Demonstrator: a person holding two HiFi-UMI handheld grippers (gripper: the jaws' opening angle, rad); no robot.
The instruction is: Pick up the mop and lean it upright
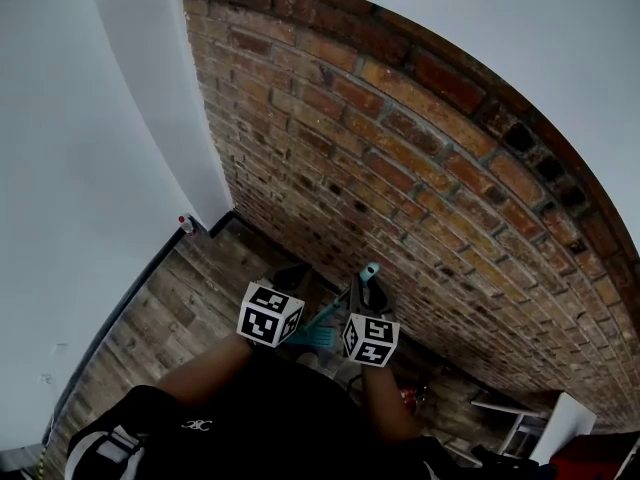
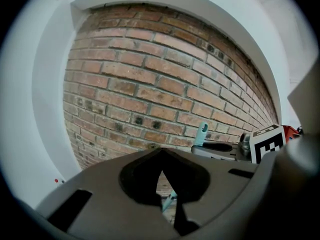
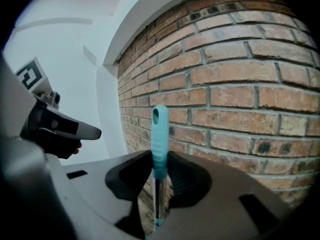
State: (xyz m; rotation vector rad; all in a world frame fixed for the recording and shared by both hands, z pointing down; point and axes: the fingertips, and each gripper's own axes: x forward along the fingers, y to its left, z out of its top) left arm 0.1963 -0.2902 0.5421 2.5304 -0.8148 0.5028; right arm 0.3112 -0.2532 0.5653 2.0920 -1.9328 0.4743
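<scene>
The right gripper is clamped, jaws partly apart, on the mop handle at its teal grip. The left gripper has its jaws together and holds nothing. The mop stands near vertical beside the brick wall, long axis upright, grip end up. Judged stage: leaning. The next move calls for resting the handle on the brick and releasing gently.

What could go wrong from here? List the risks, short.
1. The right tongs hold the mop only near the handle's top; its lower end could swing.
2. No contact with the brick wall shows yet; released now, the mop may topple.
3. The left tongs are shut and off the mop, so nothing else steadies it.
</scene>
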